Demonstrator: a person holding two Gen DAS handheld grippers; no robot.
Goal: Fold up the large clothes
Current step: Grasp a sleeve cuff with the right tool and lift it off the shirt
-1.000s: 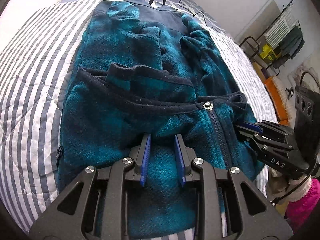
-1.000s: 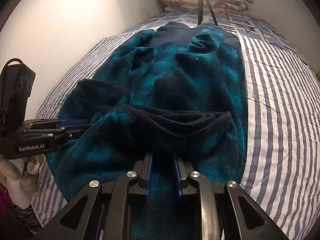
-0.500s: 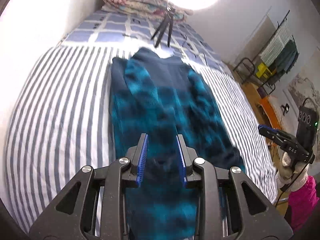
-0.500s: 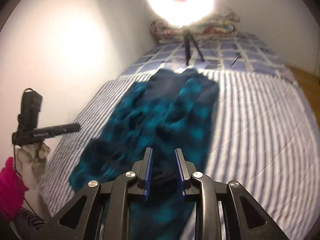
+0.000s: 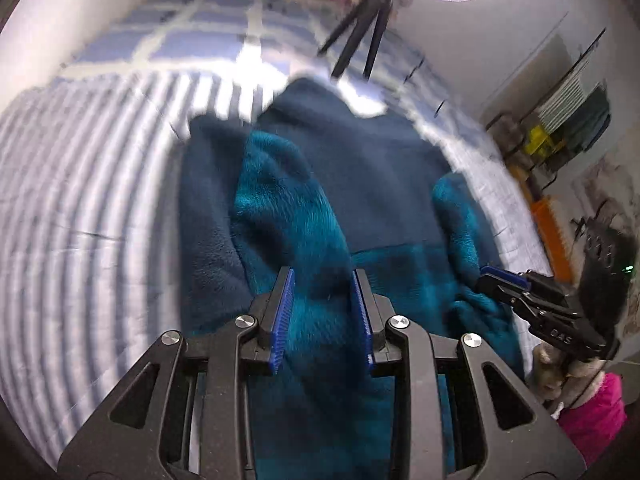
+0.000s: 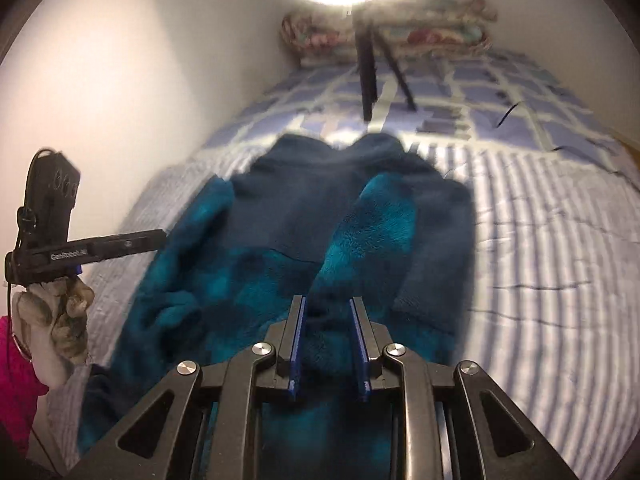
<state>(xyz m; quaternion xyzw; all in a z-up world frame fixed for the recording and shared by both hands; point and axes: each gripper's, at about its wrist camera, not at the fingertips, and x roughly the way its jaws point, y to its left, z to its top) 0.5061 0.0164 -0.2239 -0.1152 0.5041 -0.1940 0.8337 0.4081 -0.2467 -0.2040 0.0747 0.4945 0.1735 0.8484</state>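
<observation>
A teal and navy fleece jacket (image 5: 360,216) lies on the striped bed (image 5: 80,208), its far end navy, both sleeves folded in over the body. My left gripper (image 5: 322,284) holds teal fleece between its blue pads, lifted above the bed. My right gripper (image 6: 327,312) also has fleece between its pads; the jacket (image 6: 304,232) stretches away from it. The right gripper shows at the right of the left wrist view (image 5: 500,280), the left one at the left of the right wrist view (image 6: 156,238).
A ring light on a black tripod (image 6: 368,76) stands on the bed beyond the jacket, with folded quilts (image 6: 400,36) behind. A white wall (image 6: 120,80) runs along the left. A clothes rack (image 5: 568,120) and orange item stand right of the bed.
Both grippers have lifted and carried the near end of the jacket forward toward its far end. The collar and zipper seen a second ago are out of sight.
</observation>
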